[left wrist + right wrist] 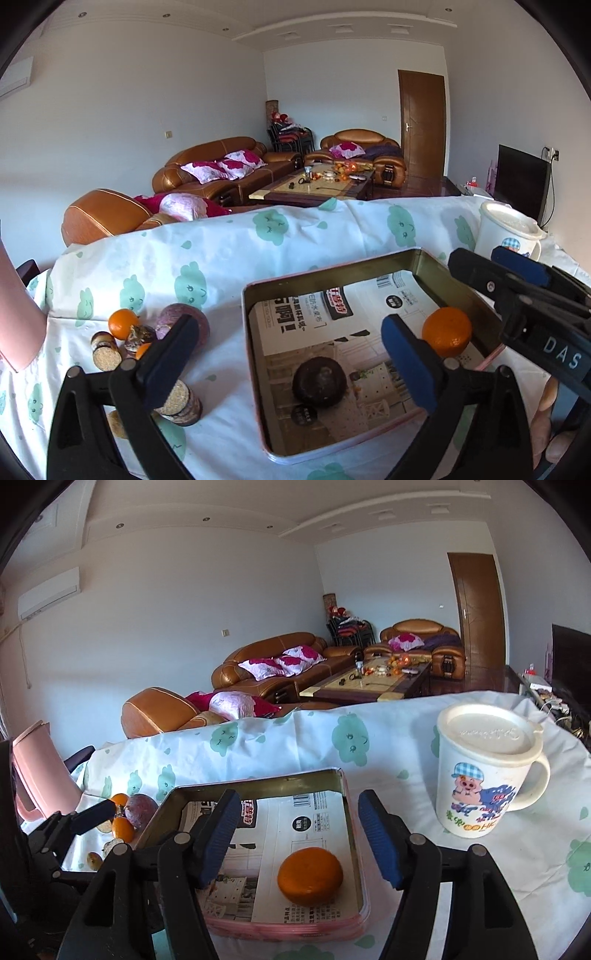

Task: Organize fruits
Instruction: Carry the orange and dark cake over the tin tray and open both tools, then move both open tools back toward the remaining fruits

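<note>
A metal tin tray [456, 291] lined with printed paper sits on the cloud-print tablecloth. Inside it lie an orange [447, 330] at the right and a dark round item [319, 382] nearer the middle. My left gripper [291, 362] is open wide over the tray's near left part, with nothing between its fingers. My right gripper [299, 836] is open above the same tray [354, 834]. The orange [310, 875] lies on the paper just below and beyond its fingertips, untouched. Left of the tray sit another orange [123, 323] and a purple passion fruit [183, 321].
Several crumb-coated snack rolls [107, 350] lie by the loose fruit. A white lidded cartoon mug [484, 768] stands right of the tray. A pink jug [40, 771] stands at the table's far left. Sofas and a coffee table lie beyond the table edge.
</note>
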`<state>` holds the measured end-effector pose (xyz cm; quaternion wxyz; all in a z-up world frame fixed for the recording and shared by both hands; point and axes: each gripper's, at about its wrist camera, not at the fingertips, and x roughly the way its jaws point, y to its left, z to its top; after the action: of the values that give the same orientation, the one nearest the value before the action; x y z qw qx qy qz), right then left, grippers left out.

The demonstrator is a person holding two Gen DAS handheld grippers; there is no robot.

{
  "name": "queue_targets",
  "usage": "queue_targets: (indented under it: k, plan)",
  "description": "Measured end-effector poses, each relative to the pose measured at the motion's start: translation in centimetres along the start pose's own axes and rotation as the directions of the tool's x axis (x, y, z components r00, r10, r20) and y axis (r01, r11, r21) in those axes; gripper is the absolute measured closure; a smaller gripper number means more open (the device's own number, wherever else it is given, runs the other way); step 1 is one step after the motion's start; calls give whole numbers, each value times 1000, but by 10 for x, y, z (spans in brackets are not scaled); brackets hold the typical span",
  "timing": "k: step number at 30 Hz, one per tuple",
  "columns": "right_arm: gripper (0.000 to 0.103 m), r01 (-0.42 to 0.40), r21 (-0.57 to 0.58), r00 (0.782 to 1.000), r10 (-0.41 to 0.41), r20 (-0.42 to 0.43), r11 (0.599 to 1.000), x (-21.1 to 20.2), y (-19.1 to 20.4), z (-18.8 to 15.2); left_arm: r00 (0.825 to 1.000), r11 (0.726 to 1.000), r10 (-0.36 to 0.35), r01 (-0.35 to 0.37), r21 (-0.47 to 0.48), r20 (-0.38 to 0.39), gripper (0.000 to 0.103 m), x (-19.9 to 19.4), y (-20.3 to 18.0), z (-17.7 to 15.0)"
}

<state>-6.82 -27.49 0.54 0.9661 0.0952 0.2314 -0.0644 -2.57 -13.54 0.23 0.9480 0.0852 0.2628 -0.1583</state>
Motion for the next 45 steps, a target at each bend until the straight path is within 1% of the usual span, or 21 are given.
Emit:
queue_targets:
  k: [3,6,8,12,18,21,25,29,34,38,42,44,45]
  plan:
    - [35,37,-40,999,-35,37,999,-3,5,-2,1000,999,29,-29,15,8,0,-2,4,0]
    - [35,47,-50,997,-44,55,998,-3,8,-5,999,999,46,-46,18,5,0,-4,10,-1]
    - [35,63,-60,996,-59,64,996,-5,10,-6,998,998,60,-60,16,8,0,-6,14,-3]
    - [35,92,-58,990,-86,108,994,-13,11,-7,997,997,78,-78,-8,5,0,-11,29,-5]
    - [35,130,-69,985,-121,122,989,-20,21,-11,991,991,134,-134,-17,17,0,-20,48,-9]
    - [35,136,-66,985,-127,121,989,-23,28,-14,989,989,147,-146,-19,23,0,-24,58,-11]
    - [35,97,-25,991,-94,91,995,-23,37,-19,988,988,150,-149,-36,24,0,-28,73,-14]
    - [35,74,-31,994,-71,78,997,-24,54,-24,988,987,155,-154,-49,16,0,-29,87,-17]
    - [35,22,-50,999,-20,43,998,-20,82,-29,988,986,148,-150,-75,-34,0,-25,113,-24]
    - [35,-27,-98,999,29,18,995,-17,109,-33,982,977,173,-181,-117,-75,0,-20,148,-28]
    - [35,-80,-161,997,75,-37,984,-7,141,-39,969,961,218,-234,-150,-117,0,-16,184,-32]
    - [38,-111,-188,993,100,-68,976,-1,155,-41,963,952,229,-252,-173,-142,0,-13,200,-34]
    - [47,-128,-207,990,113,-83,970,2,163,-42,962,949,229,-255,-184,-152,0,-13,207,-34]
